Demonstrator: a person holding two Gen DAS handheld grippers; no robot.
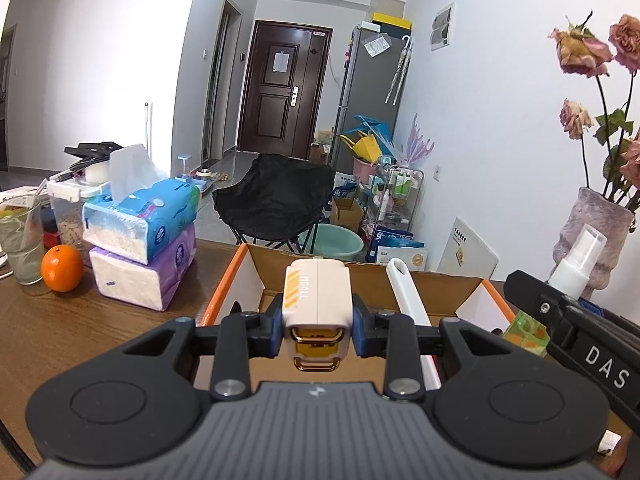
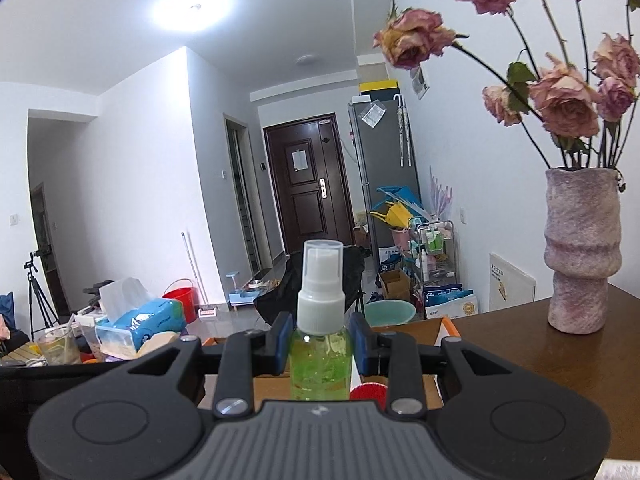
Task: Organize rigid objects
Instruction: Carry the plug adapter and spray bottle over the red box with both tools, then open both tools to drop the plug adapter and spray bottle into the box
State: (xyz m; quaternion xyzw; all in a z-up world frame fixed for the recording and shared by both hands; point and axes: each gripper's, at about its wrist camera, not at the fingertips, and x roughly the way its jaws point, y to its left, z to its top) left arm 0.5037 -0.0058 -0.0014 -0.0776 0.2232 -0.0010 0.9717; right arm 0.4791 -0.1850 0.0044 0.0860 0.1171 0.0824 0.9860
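My left gripper [image 1: 318, 330] is clamped on the cream plastic clip-case with gold clasps [image 1: 317, 296], held over the orange-edged open cardboard box [image 1: 224, 280]; I'd lower it clear of the white handle [image 1: 408, 292] inside; my right gripper [image 2: 320, 344] pinches the green spray bottle [image 2: 320, 356] upright; brown wooden table [image 1: 80, 328], cluttered room, vase of dried roses [image 2: 582, 252] near.

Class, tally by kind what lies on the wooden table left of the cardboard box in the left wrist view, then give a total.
Tissue packs: 2, blue pack stacked on purple pack
Oranges: 1
Drinking glasses: 1
Clear lidded containers: 1
Total: 5
More behind them is too hidden to count.
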